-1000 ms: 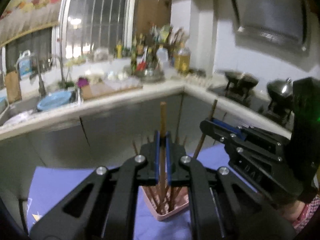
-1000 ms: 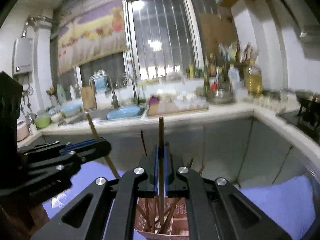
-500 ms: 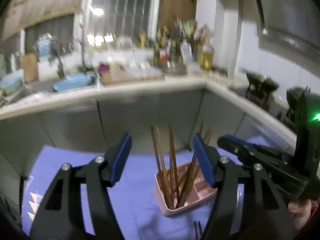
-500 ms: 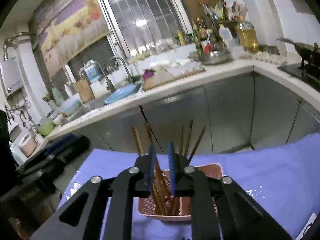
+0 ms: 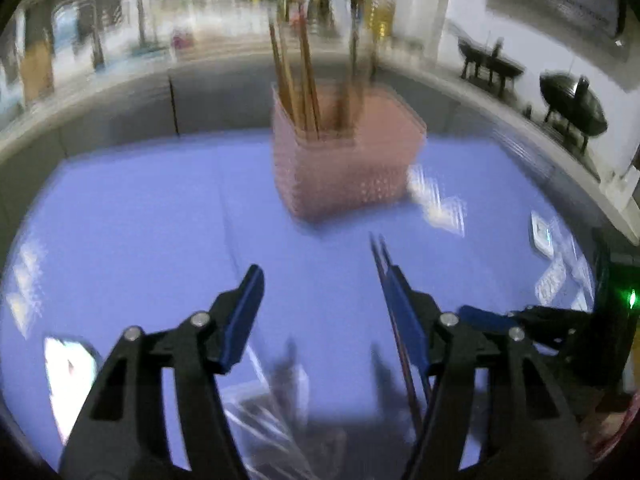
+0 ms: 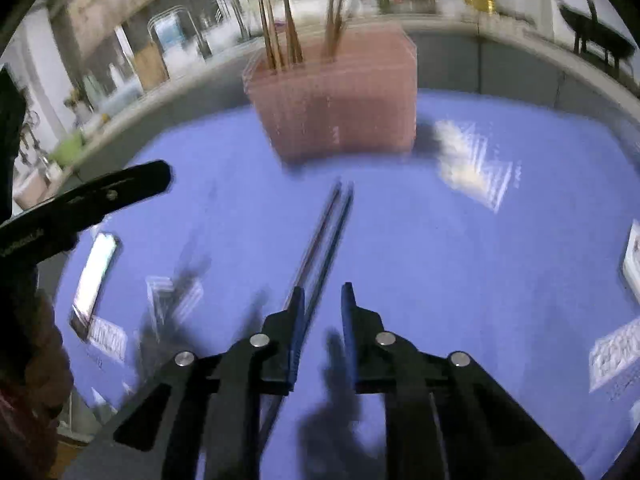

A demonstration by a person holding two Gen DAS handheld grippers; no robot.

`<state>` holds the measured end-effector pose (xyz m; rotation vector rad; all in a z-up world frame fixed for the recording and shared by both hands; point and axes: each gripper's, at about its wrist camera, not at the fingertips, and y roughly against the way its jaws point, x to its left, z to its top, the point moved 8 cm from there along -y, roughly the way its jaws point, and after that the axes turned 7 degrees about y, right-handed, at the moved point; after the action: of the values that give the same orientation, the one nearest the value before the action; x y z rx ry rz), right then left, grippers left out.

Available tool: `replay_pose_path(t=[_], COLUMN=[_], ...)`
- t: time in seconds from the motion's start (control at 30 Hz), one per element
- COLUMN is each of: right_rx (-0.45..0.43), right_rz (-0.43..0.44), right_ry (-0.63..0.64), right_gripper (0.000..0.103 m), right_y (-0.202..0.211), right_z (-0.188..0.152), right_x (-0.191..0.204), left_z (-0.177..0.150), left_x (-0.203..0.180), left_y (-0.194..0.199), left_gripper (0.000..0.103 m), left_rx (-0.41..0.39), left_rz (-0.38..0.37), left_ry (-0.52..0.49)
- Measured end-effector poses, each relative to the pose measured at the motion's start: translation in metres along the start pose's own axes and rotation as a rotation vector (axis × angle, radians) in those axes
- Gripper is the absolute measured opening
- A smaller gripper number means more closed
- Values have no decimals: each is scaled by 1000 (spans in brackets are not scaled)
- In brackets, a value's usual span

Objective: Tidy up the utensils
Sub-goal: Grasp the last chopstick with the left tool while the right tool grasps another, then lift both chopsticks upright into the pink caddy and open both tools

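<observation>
Several wooden chopsticks (image 6: 280,28) already upright in pink basket (image 6: 340,108), dark pair (image 6: 324,240) left flat on blue cloth (image 6: 480,260); left gripper (image 5: 320,276) closing on nothing, right gripper (image 6: 322,300) slightly parted, empty

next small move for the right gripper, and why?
Probably ease the right gripper down over the dark chopsticks lying on the blue cloth, then close. Its jaws stand slightly apart with nothing pinched; the pair runs from beside its left finger toward the pink basket, which already holds brown chopsticks. Blur makes exact alignment uncertain.
</observation>
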<state>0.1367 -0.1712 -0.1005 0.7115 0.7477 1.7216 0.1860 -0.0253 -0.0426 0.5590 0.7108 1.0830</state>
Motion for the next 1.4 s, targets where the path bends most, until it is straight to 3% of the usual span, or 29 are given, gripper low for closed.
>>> replay_pose_path(t=[0.1, 0.23, 0.37, 0.47, 0.7, 0.73, 0.77, 0.83, 0.9, 1.13, 1.2, 1.23, 1.4], right_rx=[47, 42, 34, 19, -70, -73, -73, -70, -65, -7, 15, 32, 114], right_rz=[55, 7, -83, -36, -26, -24, -20, -6, 6, 55, 55, 50, 45], right_ry=[-23, 47, 21, -54, -134, -135, -138, -147, -146, -60, -26, -8, 17], right_gripper=[19, 19, 19, 19, 19, 19, 19, 19, 19, 19, 19, 19, 19], right_y=[-14, -14, -5, -2, 15, 16, 15, 13, 12, -9, -21, -30, -67], right_z=[-21, -21, -24, -27, -22, -21, -18, -14, -14, 7, 17, 25, 54], right_x=[13, 20, -2, -15, -41, -41, -42, -44, -44, -27, -22, -21, -24], left_z=[-30, -46, -48, -50, -55, -56, -55, -55, -56, -75, -69, -66, -37], left_x=[-7, -17, -23, -30, -43, -45, -46, -40, -30, 1, 1, 2, 3], left_y=[-20, -34, -46, -57, -78, -78, -77, -74, -70, -47, -50, -51, -77], left_gripper=[57, 57, 57, 57, 55, 48, 31, 8, 5, 6, 19, 34, 37], left_rx=[86, 131, 139, 153, 144, 131, 126, 136, 154, 192, 206, 201, 184], left_rz=[-18, 8, 41, 56, 130, 131, 124, 100, 74, 61, 66, 79, 95], left_ry=[21, -4, -42, -64, -146, -163, -164, -146, -107, -73, -83, -85, -95])
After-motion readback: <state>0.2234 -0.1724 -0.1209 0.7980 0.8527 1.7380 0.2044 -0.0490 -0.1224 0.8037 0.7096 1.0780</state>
